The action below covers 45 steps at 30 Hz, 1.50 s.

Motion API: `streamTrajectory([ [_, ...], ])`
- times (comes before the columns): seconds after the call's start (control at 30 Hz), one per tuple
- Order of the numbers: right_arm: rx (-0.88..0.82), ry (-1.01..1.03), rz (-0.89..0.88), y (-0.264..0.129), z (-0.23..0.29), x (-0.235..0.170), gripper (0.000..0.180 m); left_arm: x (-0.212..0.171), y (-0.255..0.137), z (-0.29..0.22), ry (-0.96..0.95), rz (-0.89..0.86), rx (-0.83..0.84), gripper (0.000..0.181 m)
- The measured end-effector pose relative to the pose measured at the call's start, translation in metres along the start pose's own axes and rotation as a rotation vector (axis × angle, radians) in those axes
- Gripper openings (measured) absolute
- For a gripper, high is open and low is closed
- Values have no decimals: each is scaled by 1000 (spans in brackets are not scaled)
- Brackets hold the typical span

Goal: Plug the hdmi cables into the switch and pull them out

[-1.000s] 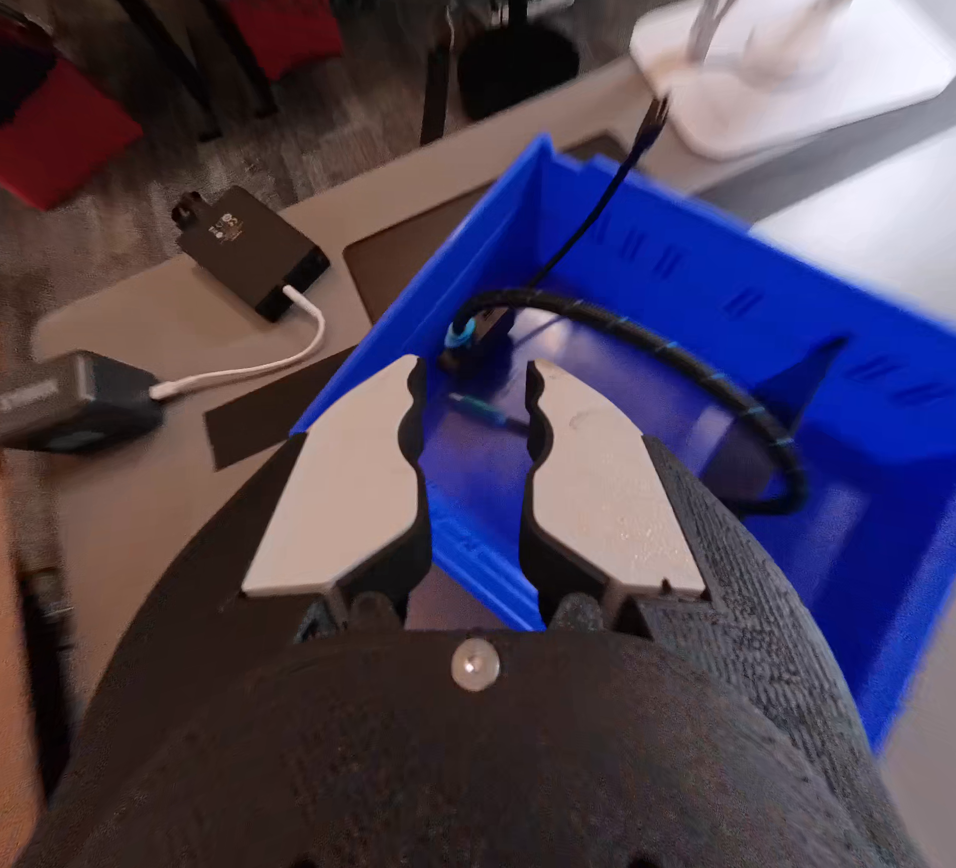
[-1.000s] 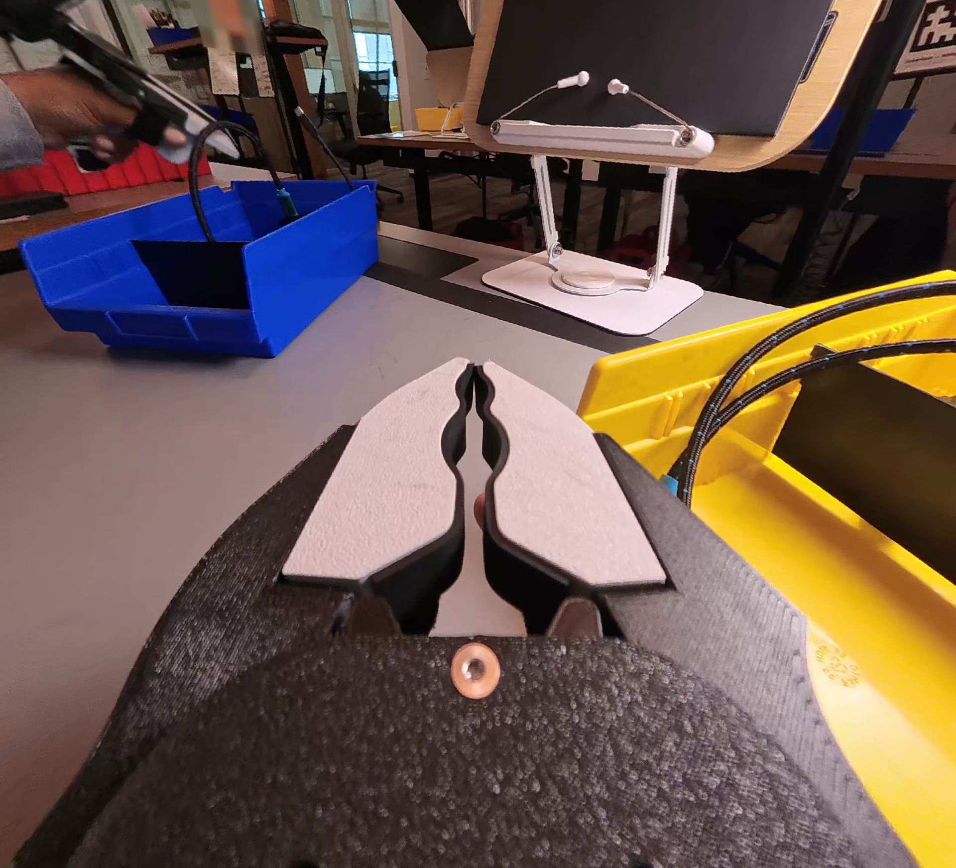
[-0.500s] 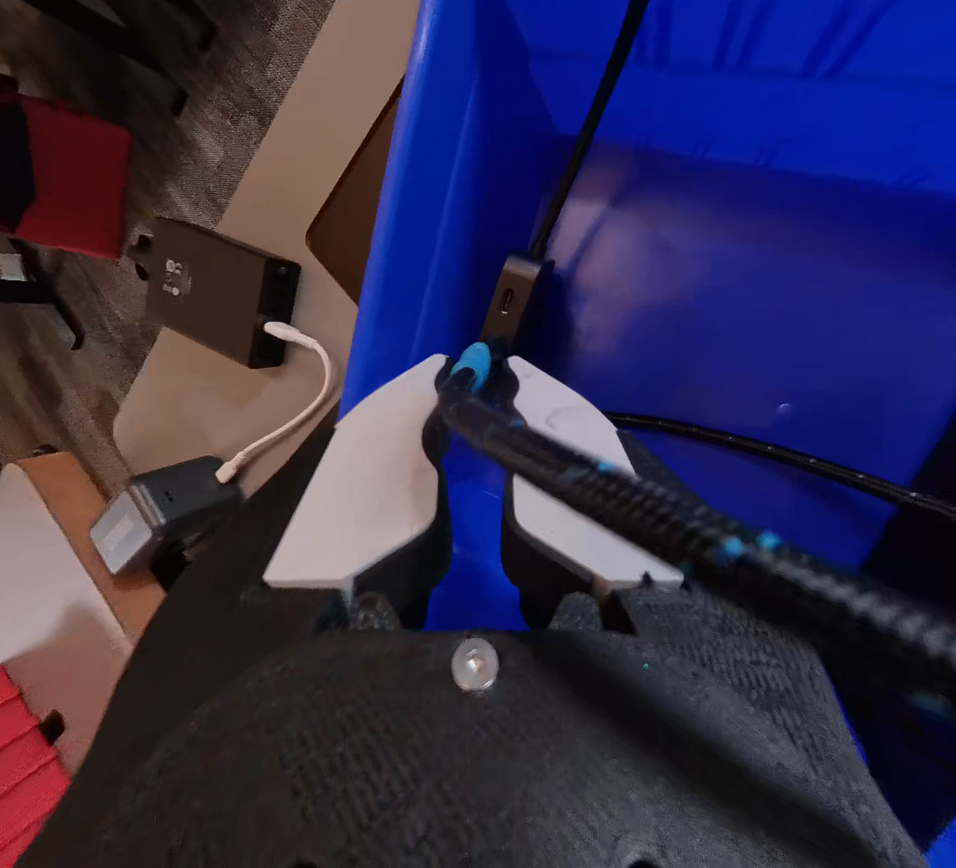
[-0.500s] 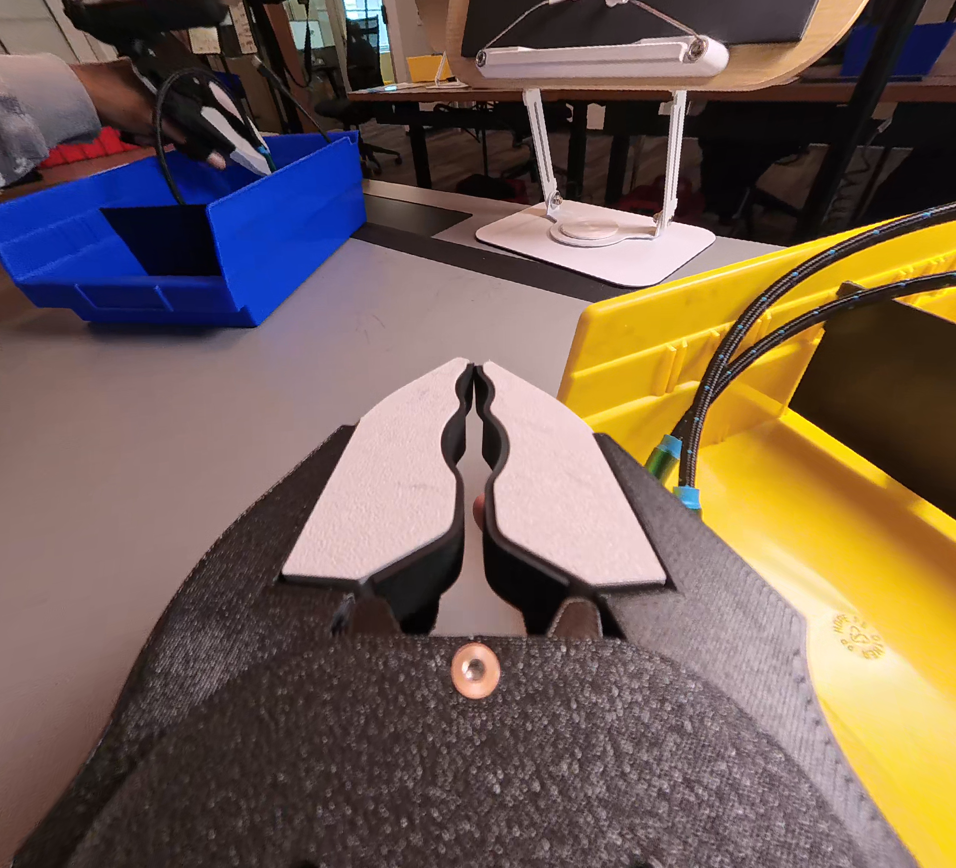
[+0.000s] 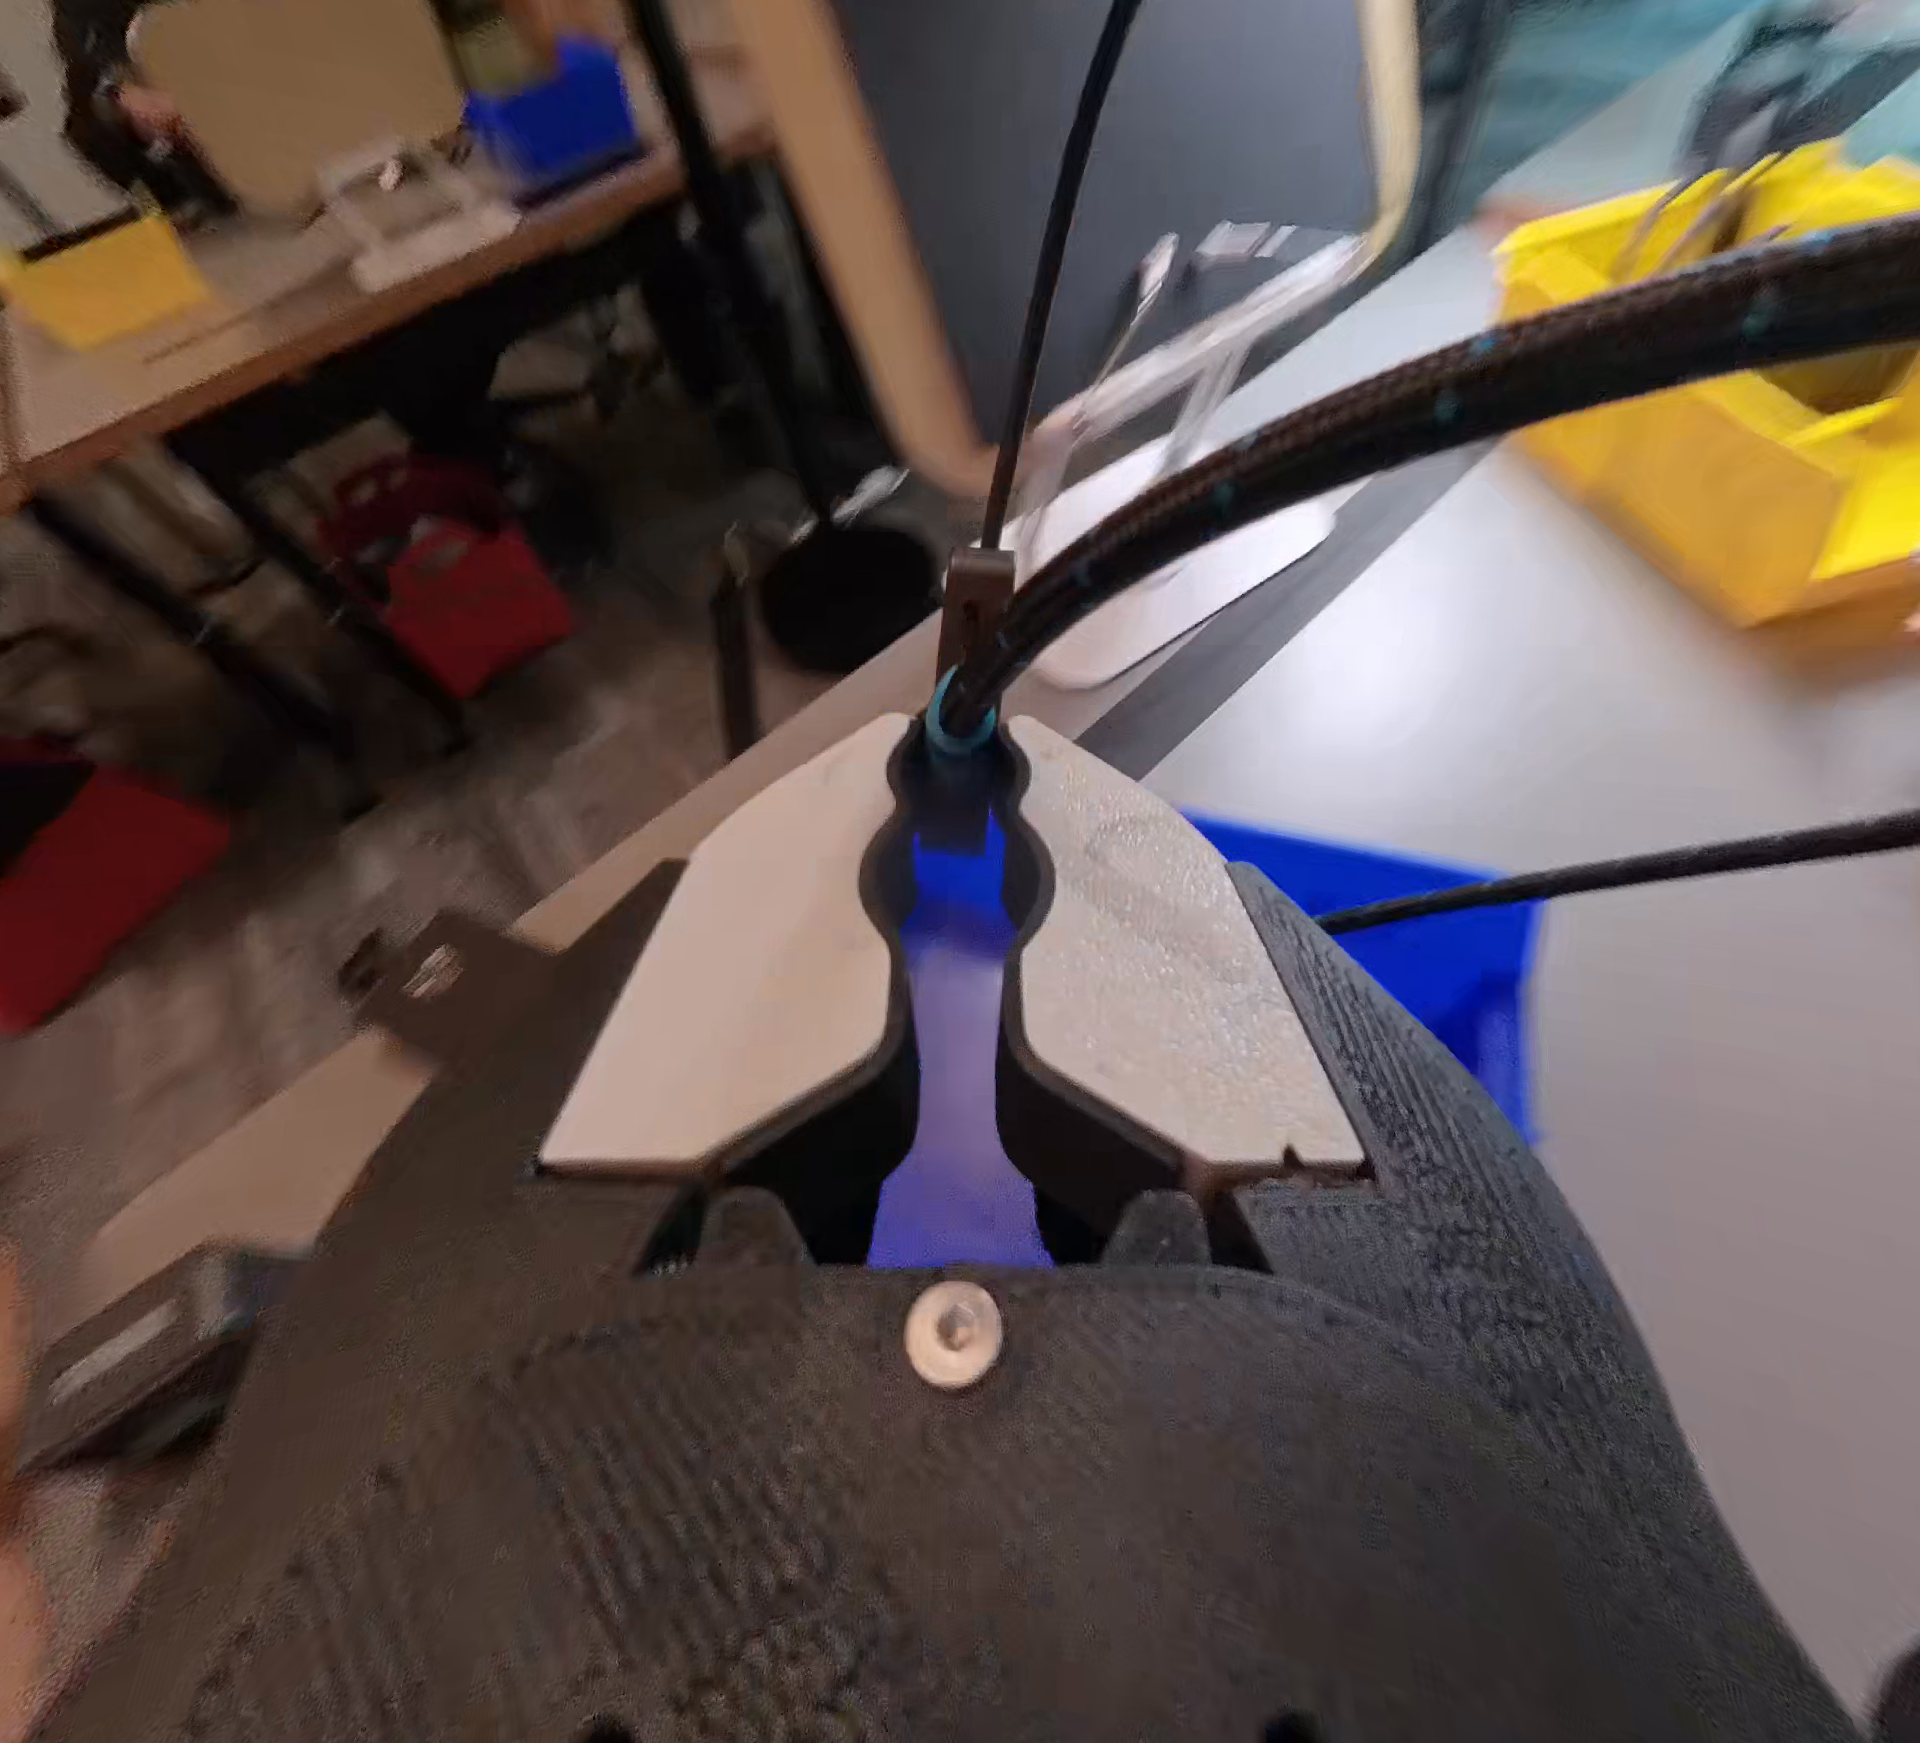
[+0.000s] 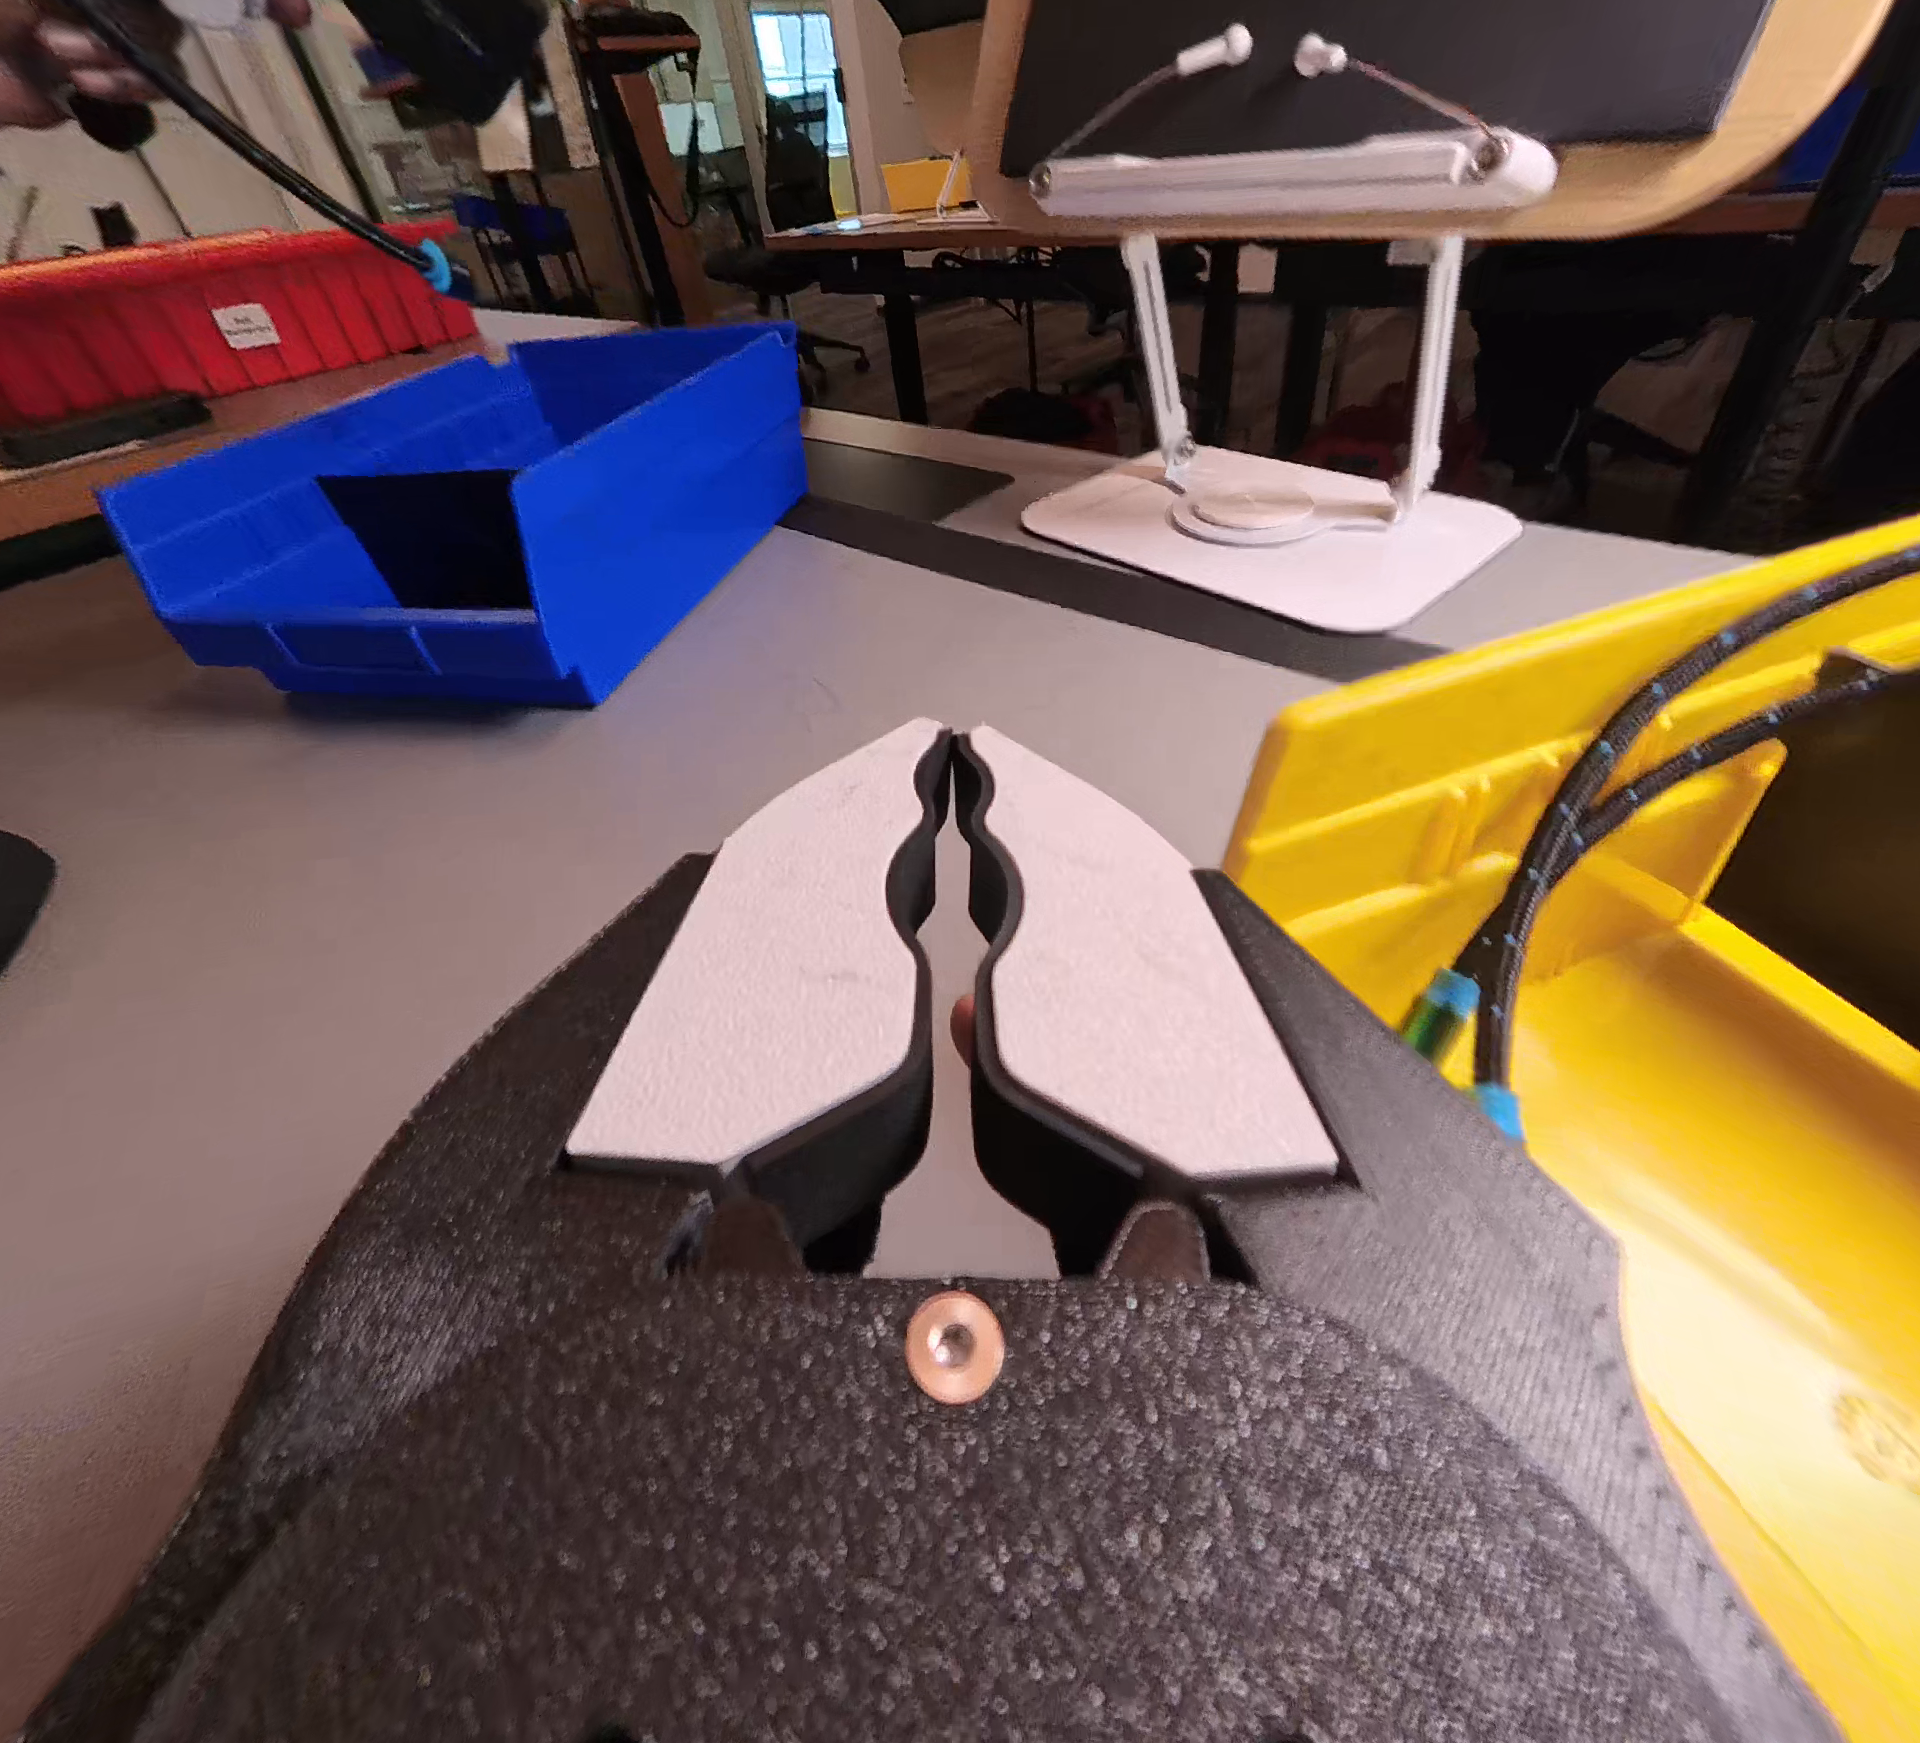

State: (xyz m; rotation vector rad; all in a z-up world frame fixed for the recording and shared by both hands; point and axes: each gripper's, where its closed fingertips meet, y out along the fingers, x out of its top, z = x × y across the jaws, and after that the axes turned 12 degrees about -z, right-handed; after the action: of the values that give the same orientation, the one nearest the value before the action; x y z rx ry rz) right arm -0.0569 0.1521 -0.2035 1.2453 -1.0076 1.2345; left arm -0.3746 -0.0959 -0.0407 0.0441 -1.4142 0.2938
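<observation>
Clearly the left gripper (image 5: 961,743) pinches the braided HDMI cable (image 5: 1403,436) at its teal-collared plug, lifted above the blue bin (image 5: 1434,924); a dangling adapter (image 5: 977,607) could slip free; right gripper (image 6: 953,743) closed, empty, beside the yellow bin (image 6: 1475,758).

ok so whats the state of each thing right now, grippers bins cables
left gripper: shut on the braided hdmi cable's plug end, lifted above the blue bin
braided hdmi cable: held, hanging in the air
blue bin: on the table, looks empty
right gripper: shut, holding nothing
yellow bin: holds two braided cables
</observation>
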Motion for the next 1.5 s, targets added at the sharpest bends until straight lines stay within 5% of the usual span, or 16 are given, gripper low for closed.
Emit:
streamTrajectory([
  [0.03,23,-1,-26,6,6,10,0,16,-2,-17,-27,-59,-45,12],
  [0.17,173,3,-153,34,47,72,6,66,-1,-99,-132,-282,-260,12],
  [0.43,478,114,-364,61,132,183,47,113,13,-264,-356,-626,-670,11],
  [0.53,567,113,-458,40,143,197,19,116,19,-299,-410,-673,-734,12],
  [0.77,597,47,-429,-6,118,228,13,64,38,-289,-296,-478,-686,16],
  [0.87,511,-71,-374,-17,100,233,13,43,43,-239,-334,-434,-512,16],
  [1.0,459,-228,-214,-16,94,212,14,66,13,-215,-346,-565,-460,17],
  [1.17,510,-430,6,-2,112,162,14,71,10,-265,-35,-443,-472,25],
  [1.33,667,-456,121,-1,146,129,13,31,37,-341,224,-187,-616,41],
  [1.5,737,-470,190,-4,158,112,14,8,45,-373,296,-114,-728,17],
])
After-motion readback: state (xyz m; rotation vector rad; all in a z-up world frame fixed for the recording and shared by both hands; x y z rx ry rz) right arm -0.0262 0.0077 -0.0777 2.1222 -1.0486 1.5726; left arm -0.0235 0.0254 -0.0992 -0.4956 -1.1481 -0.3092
